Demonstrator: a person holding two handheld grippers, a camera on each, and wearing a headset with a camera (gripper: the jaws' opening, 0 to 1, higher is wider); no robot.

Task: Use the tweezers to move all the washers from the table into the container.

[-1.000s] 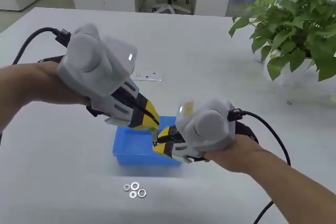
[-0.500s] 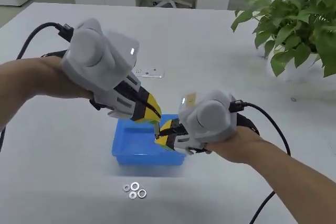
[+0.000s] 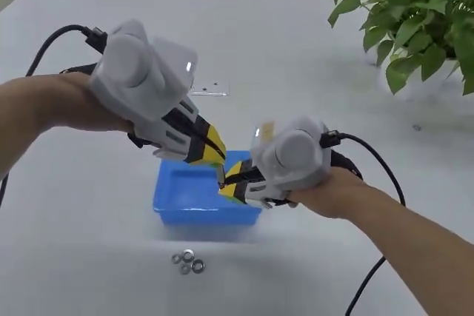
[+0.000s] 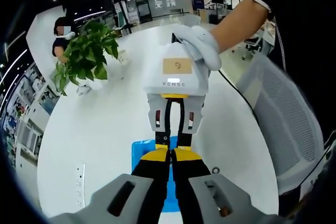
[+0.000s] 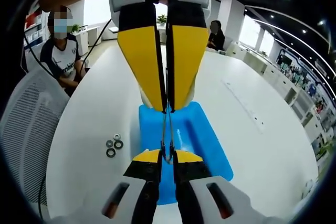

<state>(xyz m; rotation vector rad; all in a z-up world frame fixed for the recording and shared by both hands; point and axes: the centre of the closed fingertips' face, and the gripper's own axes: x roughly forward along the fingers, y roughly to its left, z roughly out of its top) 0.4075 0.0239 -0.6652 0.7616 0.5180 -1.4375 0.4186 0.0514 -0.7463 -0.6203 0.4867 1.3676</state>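
Note:
My left gripper (image 3: 217, 159) and my right gripper (image 3: 228, 183) meet tip to tip above the blue container (image 3: 178, 201). In the right gripper view thin metal tweezers (image 5: 167, 132) run between them. The left gripper (image 5: 167, 107) comes down from the top, shut on the tweezers' far end. My right gripper (image 5: 168, 157) is shut on the near end. Three small steel washers (image 3: 187, 262) lie together on the white table in front of the container, and they also appear as washers (image 5: 113, 144) left of the container (image 5: 202, 140). In the left gripper view my own jaws (image 4: 171, 153) face the right gripper (image 4: 172, 141).
A potted plant (image 3: 415, 20) stands at the table's far right. A flat white strip (image 3: 207, 90) lies on the table behind the container. Cables trail from both grippers. A seated person (image 5: 60, 51) is beyond the table's edge.
The head camera has shifted, so the picture sits a little differently. Both grippers stay tip to tip over the container, with the right one slightly nearer the left. The washers have not moved.

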